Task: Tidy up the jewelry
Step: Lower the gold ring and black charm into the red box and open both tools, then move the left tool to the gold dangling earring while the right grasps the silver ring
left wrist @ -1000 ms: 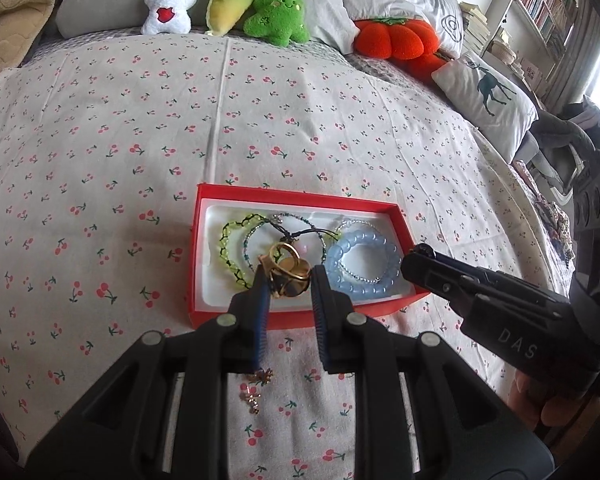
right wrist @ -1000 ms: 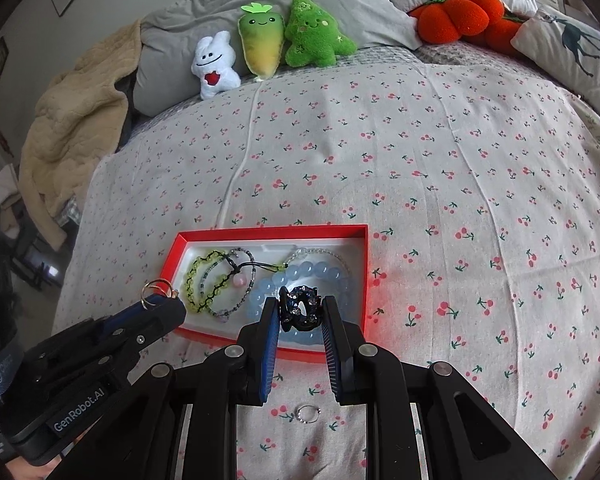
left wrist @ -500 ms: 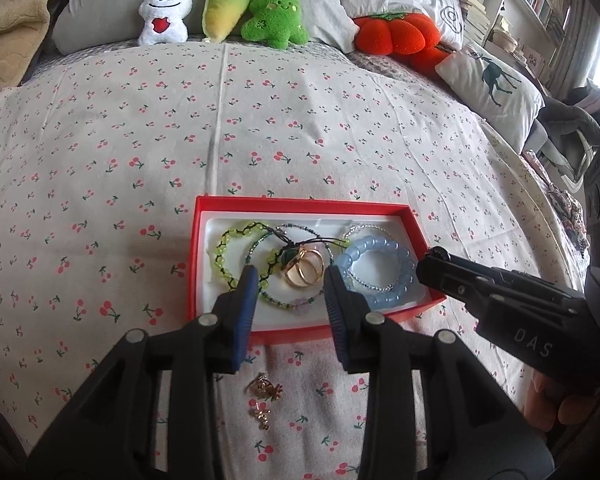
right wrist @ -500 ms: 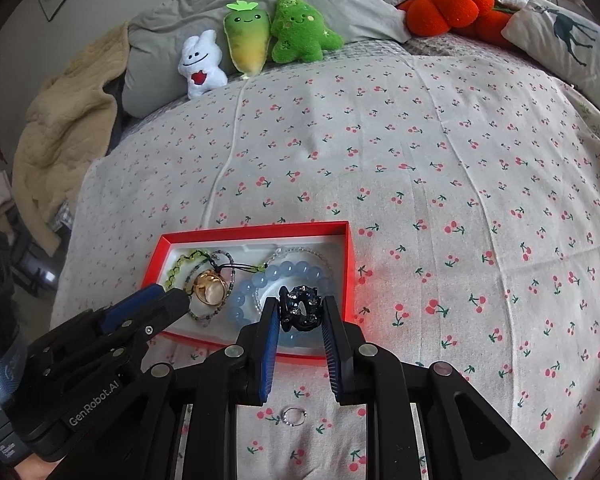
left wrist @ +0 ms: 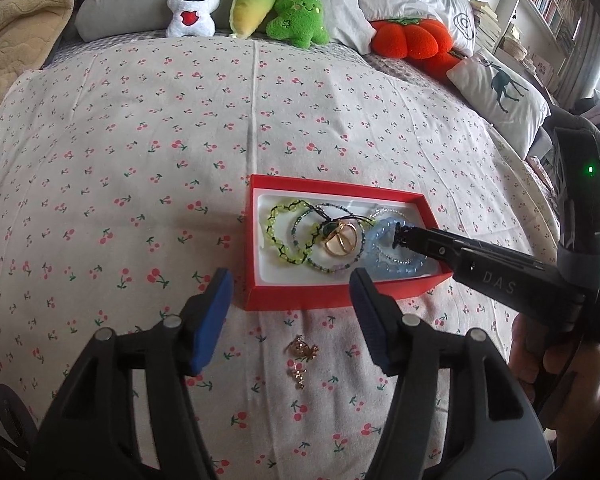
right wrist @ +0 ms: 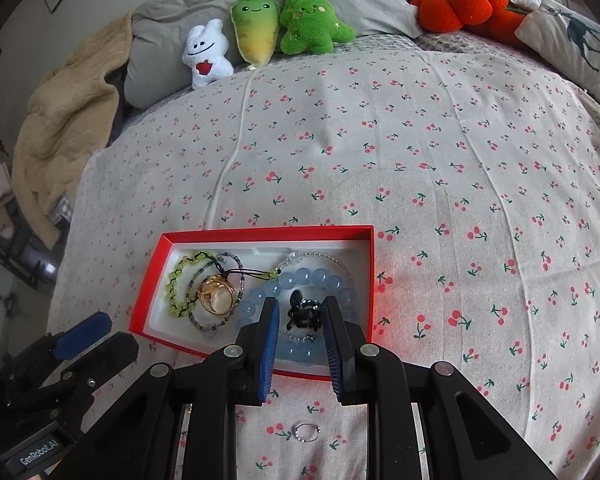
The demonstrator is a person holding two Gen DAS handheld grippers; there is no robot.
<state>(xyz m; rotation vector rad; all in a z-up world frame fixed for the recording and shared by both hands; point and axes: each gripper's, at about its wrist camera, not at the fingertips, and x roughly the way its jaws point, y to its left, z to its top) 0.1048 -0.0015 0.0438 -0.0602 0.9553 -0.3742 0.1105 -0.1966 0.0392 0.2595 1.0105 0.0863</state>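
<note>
A red box (left wrist: 300, 300) (right wrist: 256, 233) with a white lining lies on the cherry-print bedspread. It holds a green bead bracelet (left wrist: 278, 236), a blue bead bracelet (right wrist: 260, 296) and gold rings (left wrist: 340, 240) (right wrist: 216, 298). My left gripper (left wrist: 290, 316) is open and empty, just in front of the box. My right gripper (right wrist: 302, 320) is over the box's right end, shut on a small black ornament (right wrist: 304, 312). Gold charms (left wrist: 302, 356) and a thin silver ring (right wrist: 306, 432) lie on the bedspread in front of the box.
Plush toys (left wrist: 256, 4) and pillows (left wrist: 496, 84) line the head of the bed. A beige blanket (right wrist: 68, 120) hangs at the left. A bookshelf (left wrist: 548, 4) stands at the right.
My left gripper opened, dropped the gold rings into the box and drew back. My right gripper moved forward over the box with the black ornament.
</note>
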